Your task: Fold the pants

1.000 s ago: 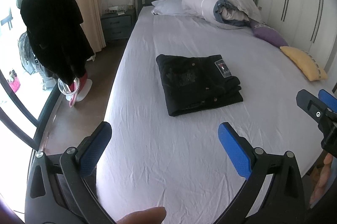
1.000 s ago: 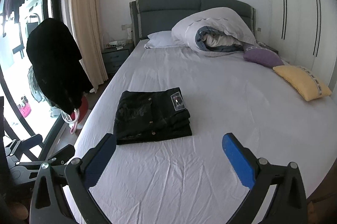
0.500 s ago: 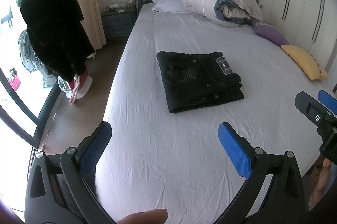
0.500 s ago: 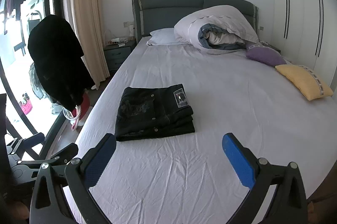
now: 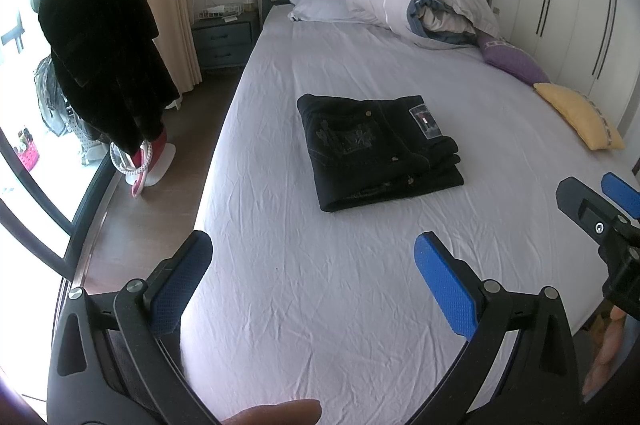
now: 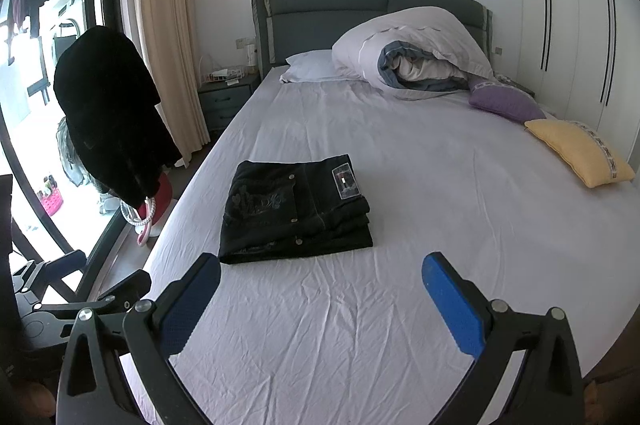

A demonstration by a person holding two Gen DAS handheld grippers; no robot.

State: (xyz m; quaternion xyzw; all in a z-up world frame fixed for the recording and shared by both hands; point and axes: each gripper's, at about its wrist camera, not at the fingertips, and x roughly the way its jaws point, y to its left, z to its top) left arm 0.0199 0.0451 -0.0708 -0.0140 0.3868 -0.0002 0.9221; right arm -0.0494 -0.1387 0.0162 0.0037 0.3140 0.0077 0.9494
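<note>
Black pants lie folded into a neat rectangle on the white bed sheet, label patch facing up; they also show in the right wrist view. My left gripper is open and empty, held above the sheet short of the pants. My right gripper is open and empty, just in front of the pants' near edge. The right gripper also shows at the right edge of the left wrist view.
A rolled duvet, white pillow, purple cushion and yellow cushion lie at the head and right side. A black coat hangs left of the bed by the window. A nightstand and wardrobe stand behind.
Both grippers have drawn back and risen slightly from the folded pants. The pants have not moved. Both grippers stay open.
</note>
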